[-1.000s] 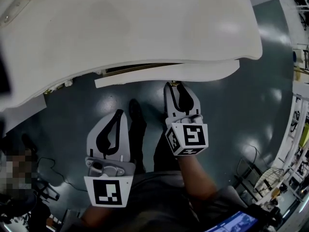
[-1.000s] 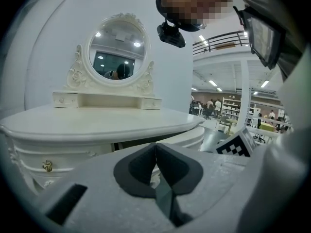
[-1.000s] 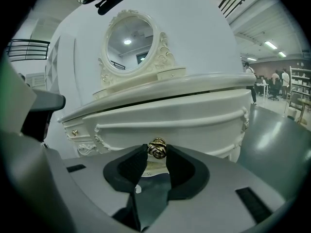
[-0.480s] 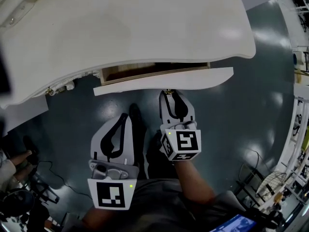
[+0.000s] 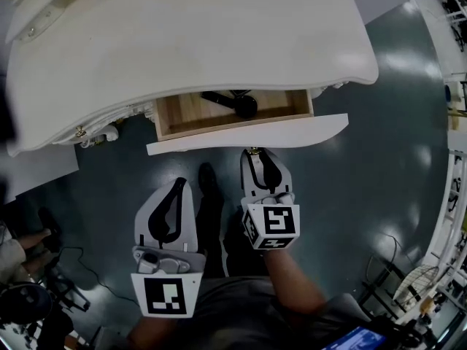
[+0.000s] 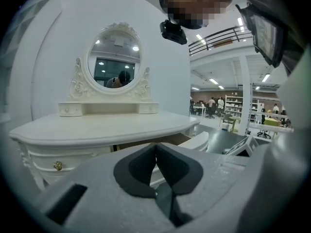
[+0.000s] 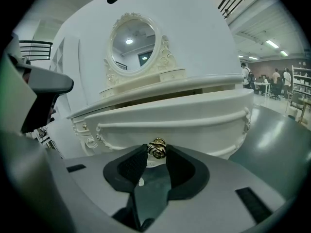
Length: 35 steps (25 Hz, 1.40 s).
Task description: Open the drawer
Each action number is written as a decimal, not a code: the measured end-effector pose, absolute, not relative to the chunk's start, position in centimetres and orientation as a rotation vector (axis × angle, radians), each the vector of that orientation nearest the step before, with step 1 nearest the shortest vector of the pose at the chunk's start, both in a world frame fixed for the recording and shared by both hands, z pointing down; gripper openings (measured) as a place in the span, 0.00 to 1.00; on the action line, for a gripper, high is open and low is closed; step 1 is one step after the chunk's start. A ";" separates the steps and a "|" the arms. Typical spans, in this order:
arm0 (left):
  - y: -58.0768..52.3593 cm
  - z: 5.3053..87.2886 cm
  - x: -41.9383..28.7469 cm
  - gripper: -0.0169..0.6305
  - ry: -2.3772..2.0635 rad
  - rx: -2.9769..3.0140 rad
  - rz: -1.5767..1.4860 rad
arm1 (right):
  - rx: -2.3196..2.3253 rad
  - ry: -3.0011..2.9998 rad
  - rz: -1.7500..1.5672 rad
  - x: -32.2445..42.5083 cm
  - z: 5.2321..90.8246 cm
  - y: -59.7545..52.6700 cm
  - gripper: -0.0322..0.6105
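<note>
Head view shows the curved white drawer (image 5: pixel 248 132) standing open at the near edge of the glossy cream dressing table (image 5: pixel 182 42). Its pale wood interior is bared, and a dark rounded object (image 5: pixel 235 102) lies inside. At the middle of the drawer front, the right gripper (image 5: pixel 255 154) clamps its 2 black ribbed pads on the rose-shaped gold knob (image 7: pixel 157 149). Nearer and to the left, the left gripper (image 5: pixel 178 184) hangs over the shiny dark floor (image 5: pixel 365 188), its jaws pressed together with nothing between them.
</note>
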State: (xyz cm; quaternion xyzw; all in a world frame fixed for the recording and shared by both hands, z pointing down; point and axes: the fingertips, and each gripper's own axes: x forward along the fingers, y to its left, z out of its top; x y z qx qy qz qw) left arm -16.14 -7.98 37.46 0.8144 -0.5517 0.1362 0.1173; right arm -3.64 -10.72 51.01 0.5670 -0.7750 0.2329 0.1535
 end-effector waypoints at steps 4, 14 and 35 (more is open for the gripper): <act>-8.7 37.6 -16.2 0.05 -1.604 2.387 0.401 | 1.624 -2.220 0.670 -4.0 51.2 -11.9 0.25; -6.8 37.2 -16.2 0.05 -1.609 2.399 0.373 | 1.614 -2.201 0.660 -3.6 52.2 -9.9 0.25; 1.0 35.6 -15.5 0.05 -1.621 2.430 0.367 | 1.628 -2.211 0.638 -2.9 51.0 -3.4 0.25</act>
